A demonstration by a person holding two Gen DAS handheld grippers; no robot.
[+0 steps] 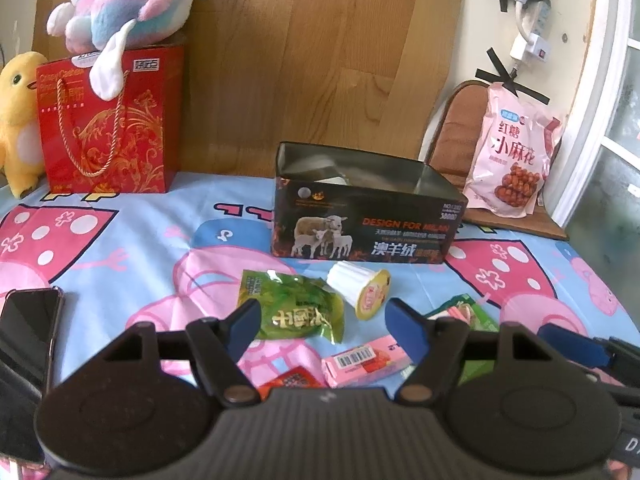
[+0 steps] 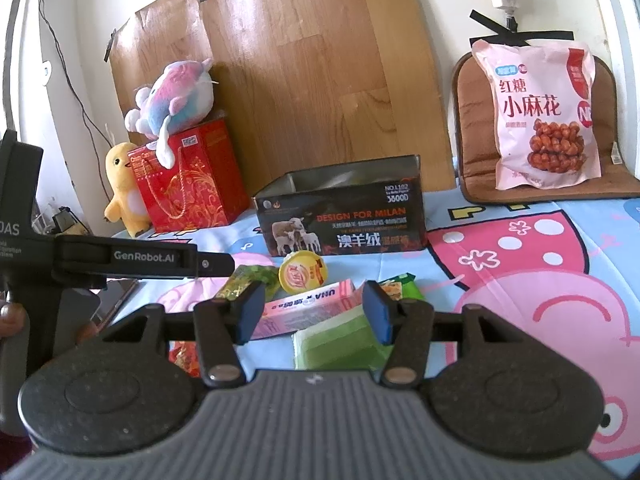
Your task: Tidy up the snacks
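1. The scene was a desk under a cartoon-print cloth (image 1: 132, 240), backed by a wooden board (image 1: 300, 60) leaning on a pale wall.
2. At the back right a big pink snack bag (image 2: 540, 116) stood propped against a brown cushion (image 2: 468, 140), well apart from the small snacks.
3. At the back left a red gift bag (image 1: 108, 120) carried a pastel plush toy (image 1: 128, 4), with a yellow plush duck (image 1: 18, 120) beside it.
4. The open black tin box (image 1: 360, 220) sat mid-desk, the likely home for the snacks; something pale showed inside, too hidden to name.
5. The left gripper (image 1: 320, 324) hovered with its jaws apart and nothing between the pads, above a green packet (image 1: 296, 308) and just left of a tipped white cup with a yellow lid (image 1: 360, 284).
6. The right gripper (image 2: 312, 312) likewise stood apart, empty, over a pink carton (image 2: 308, 306) and a green slab-shaped pack (image 2: 340, 344).
7. A dark phone (image 1: 28, 320) lay at the left edge; a red wrapper (image 1: 292, 380) peeked out near the left gripper.
8. Risks, as I judged them: the snacks lay crowded and overlapping, so closing on one could drag or pinch a neighbour; the cup on its side could roll off when nudged; the slick green packet could slip from the pads; and two grippers working one small cluster could collide.
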